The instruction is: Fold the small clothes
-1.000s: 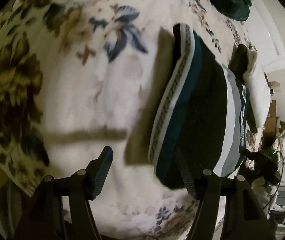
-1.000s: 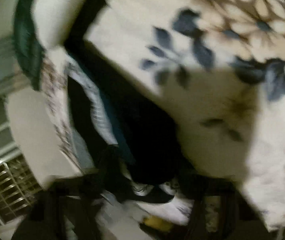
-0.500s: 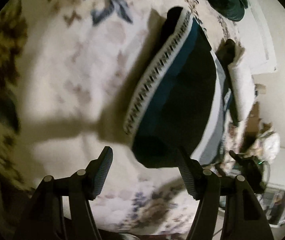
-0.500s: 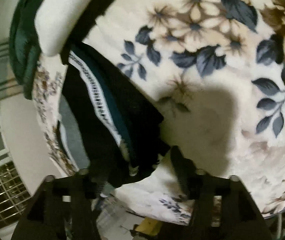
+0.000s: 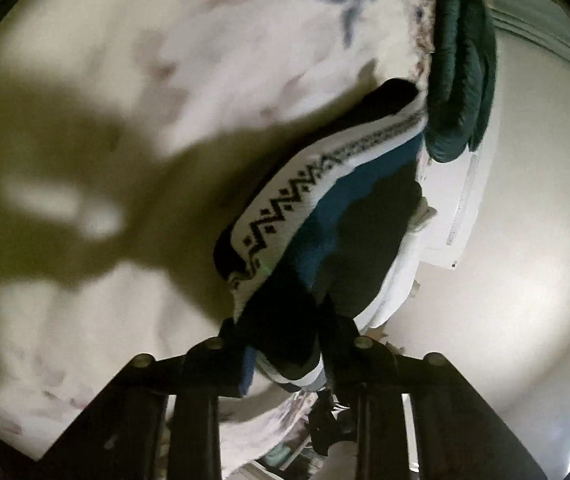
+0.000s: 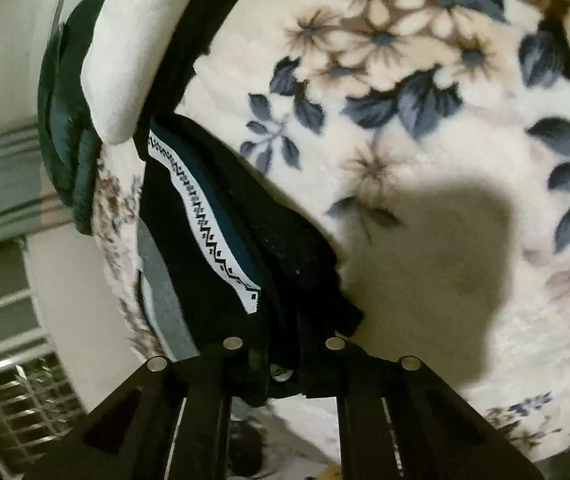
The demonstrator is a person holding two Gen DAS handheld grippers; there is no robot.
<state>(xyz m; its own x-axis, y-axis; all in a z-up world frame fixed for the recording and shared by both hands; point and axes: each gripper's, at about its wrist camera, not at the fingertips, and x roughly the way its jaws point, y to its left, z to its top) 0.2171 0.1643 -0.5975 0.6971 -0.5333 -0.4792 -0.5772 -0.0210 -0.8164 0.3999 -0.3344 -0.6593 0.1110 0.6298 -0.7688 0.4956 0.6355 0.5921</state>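
Observation:
A small dark knit garment [image 5: 349, 216] with a white zigzag-patterned band, a teal stripe and grey stripes lies on a floral blanket [image 5: 157, 80]. My left gripper [image 5: 285, 344] is shut on one end of the garment, which bunches between the fingers. In the right wrist view the same garment [image 6: 221, 240] shows its white band and black cloth. My right gripper [image 6: 285, 348] is shut on its near black edge. The garment's far end reaches a white pillow [image 6: 125, 60].
The floral blanket [image 6: 425, 100] covers the bed. A dark green folded cloth [image 5: 461, 60] lies at the bed's far edge, also in the right wrist view [image 6: 65, 120]. Beyond the edge are a wall and a window grille [image 6: 17, 392].
Both grippers have closed on the garment; they were open half a second ago. The left view has tilted up and moved in closer to the garment's end.

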